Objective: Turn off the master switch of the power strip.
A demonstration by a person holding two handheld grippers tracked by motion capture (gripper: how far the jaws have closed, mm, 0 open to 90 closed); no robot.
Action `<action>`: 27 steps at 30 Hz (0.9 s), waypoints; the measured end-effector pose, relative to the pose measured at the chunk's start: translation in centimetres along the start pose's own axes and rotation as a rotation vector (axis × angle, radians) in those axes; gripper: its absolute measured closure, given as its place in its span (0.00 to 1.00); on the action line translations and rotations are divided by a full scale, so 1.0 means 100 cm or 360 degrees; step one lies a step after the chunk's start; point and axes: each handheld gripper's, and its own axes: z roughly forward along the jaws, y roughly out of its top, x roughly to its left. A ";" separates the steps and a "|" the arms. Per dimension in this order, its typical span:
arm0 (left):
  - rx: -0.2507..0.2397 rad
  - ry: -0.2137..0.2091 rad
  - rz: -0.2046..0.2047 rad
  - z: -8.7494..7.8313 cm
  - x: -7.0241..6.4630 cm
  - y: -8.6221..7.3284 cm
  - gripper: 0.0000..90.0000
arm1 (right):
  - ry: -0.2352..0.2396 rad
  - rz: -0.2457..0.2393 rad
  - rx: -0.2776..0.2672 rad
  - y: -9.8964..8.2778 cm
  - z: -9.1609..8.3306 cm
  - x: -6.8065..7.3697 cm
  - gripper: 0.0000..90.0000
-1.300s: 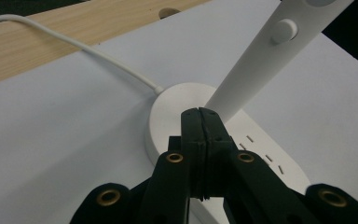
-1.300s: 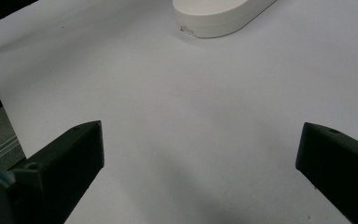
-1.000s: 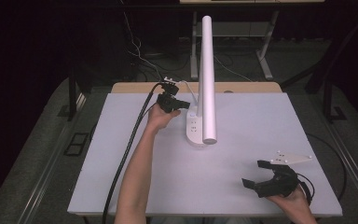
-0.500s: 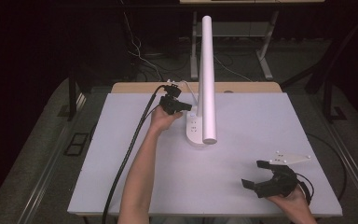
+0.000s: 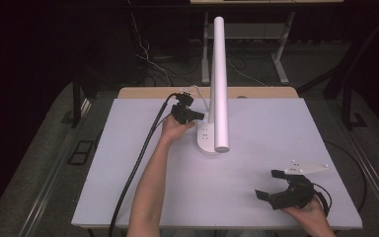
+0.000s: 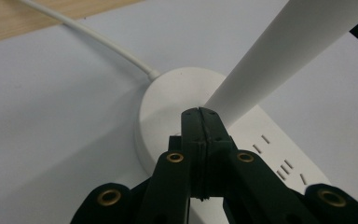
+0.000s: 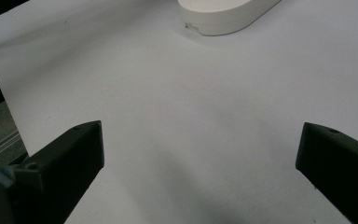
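A white desk lamp stands at the back middle of the table, its long tube head (image 5: 219, 84) leaning toward me over an oblong base (image 5: 206, 140) that has socket slots. My left gripper (image 5: 200, 116) is shut with nothing between its jaws, at the left side of the base. In the left gripper view its closed tips (image 6: 199, 114) rest over the round end of the base (image 6: 163, 107), right where the stem (image 6: 279, 56) rises. My right gripper (image 5: 269, 183) stands open near the front right edge, with bare table between its jaws (image 7: 200, 154) and the base (image 7: 223, 14) farther ahead.
A white mat (image 5: 276, 138) covers the table, and a strip of wood (image 5: 256, 92) shows at the back. The lamp's white cord (image 6: 98, 39) runs from the base toward the back edge. A thick black cable (image 5: 138, 163) trails from the left gripper off the front.
The left gripper has edged very slightly toward the lamp's stem. The right gripper and the lamp have not moved.
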 end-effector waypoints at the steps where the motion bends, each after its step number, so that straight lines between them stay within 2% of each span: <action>1: 0.0000 0.0005 -0.0007 0.001 0.000 -0.001 1.00 | 0.0000 0.0001 -0.0001 0.000 0.000 0.000 0.00; 4: -0.0019 0.0002 -0.0030 0.004 0.001 -0.003 1.00 | -0.0006 0.0004 -0.0002 0.000 0.000 0.000 0.00; 8: -0.0012 0.0005 -0.0026 0.006 0.001 -0.004 1.00 | -0.0011 0.0004 -0.0006 0.000 -0.001 -0.001 0.00; 9: -0.0031 0.0002 -0.0028 0.007 0.001 -0.004 1.00 | -0.0011 0.0003 -0.0005 0.000 -0.001 -0.001 0.01; 12: -0.0021 0.0009 -0.0020 0.008 0.002 -0.005 1.00 | -0.0011 0.0001 -0.0005 0.000 -0.001 -0.001 0.01; 13: -0.0030 0.0014 -0.0041 0.010 0.001 -0.005 1.00 | -0.0010 0.0001 -0.0004 0.000 -0.001 -0.001 0.00; 15: -0.0003 0.0024 -0.0026 0.010 0.002 -0.005 1.00 | -0.0009 0.0000 -0.0004 0.000 -0.001 -0.001 0.00; 16: -0.0014 0.0019 -0.0025 0.012 0.002 -0.006 1.00 | -0.0008 0.0001 -0.0004 0.000 0.000 -0.001 0.00; 18: -0.0038 0.0007 -0.0064 0.014 0.001 -0.006 1.00 | -0.0006 0.0002 -0.0004 0.000 0.000 -0.001 0.01; 21: -0.0043 0.0012 -0.0053 0.015 0.001 -0.006 1.00 | -0.0005 0.0002 -0.0005 0.001 0.000 -0.001 0.00; 22: -0.0072 0.0019 -0.0090 0.016 -0.001 -0.006 1.00 | -0.0004 0.0001 -0.0006 0.001 0.000 -0.001 0.00; 23: -0.0070 0.0033 -0.0093 0.016 -0.001 -0.006 1.00 | -0.0004 -0.0001 -0.0005 0.001 0.000 -0.001 0.00; 26: 0.0014 0.0052 -0.0007 0.014 0.001 -0.006 1.00 | -0.0004 -0.0001 -0.0009 0.001 -0.001 -0.001 0.01; 27: 0.0018 0.0054 -0.0013 0.013 0.000 -0.006 1.00 | -0.0006 -0.0001 -0.0010 0.001 -0.001 -0.001 0.00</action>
